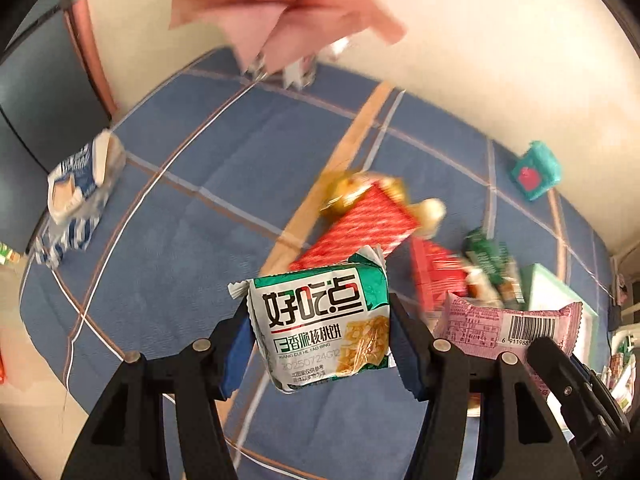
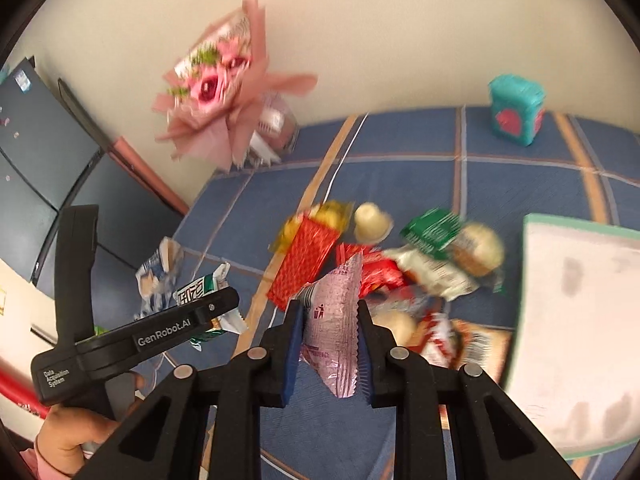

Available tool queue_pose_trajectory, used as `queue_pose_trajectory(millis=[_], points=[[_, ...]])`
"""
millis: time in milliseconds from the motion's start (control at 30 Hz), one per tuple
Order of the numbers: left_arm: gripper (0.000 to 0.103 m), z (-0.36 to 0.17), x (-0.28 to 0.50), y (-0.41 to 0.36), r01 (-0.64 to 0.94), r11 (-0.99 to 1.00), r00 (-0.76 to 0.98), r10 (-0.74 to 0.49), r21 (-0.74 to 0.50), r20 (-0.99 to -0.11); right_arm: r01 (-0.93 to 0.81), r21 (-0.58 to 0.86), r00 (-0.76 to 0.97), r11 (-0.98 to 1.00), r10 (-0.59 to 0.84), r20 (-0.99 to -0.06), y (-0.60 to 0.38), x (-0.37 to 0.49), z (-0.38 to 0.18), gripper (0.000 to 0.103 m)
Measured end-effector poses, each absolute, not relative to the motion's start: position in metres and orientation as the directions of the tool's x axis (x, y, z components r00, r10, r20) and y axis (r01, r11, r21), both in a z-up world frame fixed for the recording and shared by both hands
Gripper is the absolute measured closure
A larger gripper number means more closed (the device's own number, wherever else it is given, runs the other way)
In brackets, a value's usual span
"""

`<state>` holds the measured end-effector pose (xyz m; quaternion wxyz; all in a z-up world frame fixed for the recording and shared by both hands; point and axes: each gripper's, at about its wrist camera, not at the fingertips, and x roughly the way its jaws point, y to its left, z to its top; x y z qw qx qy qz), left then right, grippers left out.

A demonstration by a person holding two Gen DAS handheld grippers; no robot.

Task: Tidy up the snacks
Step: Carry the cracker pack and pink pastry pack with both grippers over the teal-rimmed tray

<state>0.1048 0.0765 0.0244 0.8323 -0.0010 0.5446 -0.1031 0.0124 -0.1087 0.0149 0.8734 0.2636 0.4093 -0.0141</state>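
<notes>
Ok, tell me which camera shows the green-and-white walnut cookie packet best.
The left wrist view: the green-and-white cookie packet faces the camera, label readable, held in the left gripper. The right wrist view shows only its crumpled end behind the left gripper.

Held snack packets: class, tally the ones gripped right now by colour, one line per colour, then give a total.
Green-and-white packet, in the left gripper: 1
Pink packet, in the right gripper: 1
Total: 2
</notes>
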Motion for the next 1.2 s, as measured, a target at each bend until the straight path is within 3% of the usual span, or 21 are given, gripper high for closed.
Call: queue_pose_trajectory(millis=[333,767,1200], points=[[0.040,0.060,0.072,-0.015,0.310,0.944,0.425,-0.246,-0.115,-0.871,0.418,0.428,0.697,0.801,0.020,-0.717,-0.193,-0.048,0.047,0.077],[0.040,0.060,0.022,-0.122,0.455,0.886,0.418,-0.304,-0.092,-0.856,0.658,0.403,0.645,0.636,-0.200,-0.738,-0.315,-0.135,0.046,0.077],[0.040,0.017,0.000,-0.199,0.558,0.828,0.372,-0.310,-0.056,-0.875,0.732,0.425,0.601,0.532,-0.211,-0.771,-0.370,-0.157,0.016,0.077]])
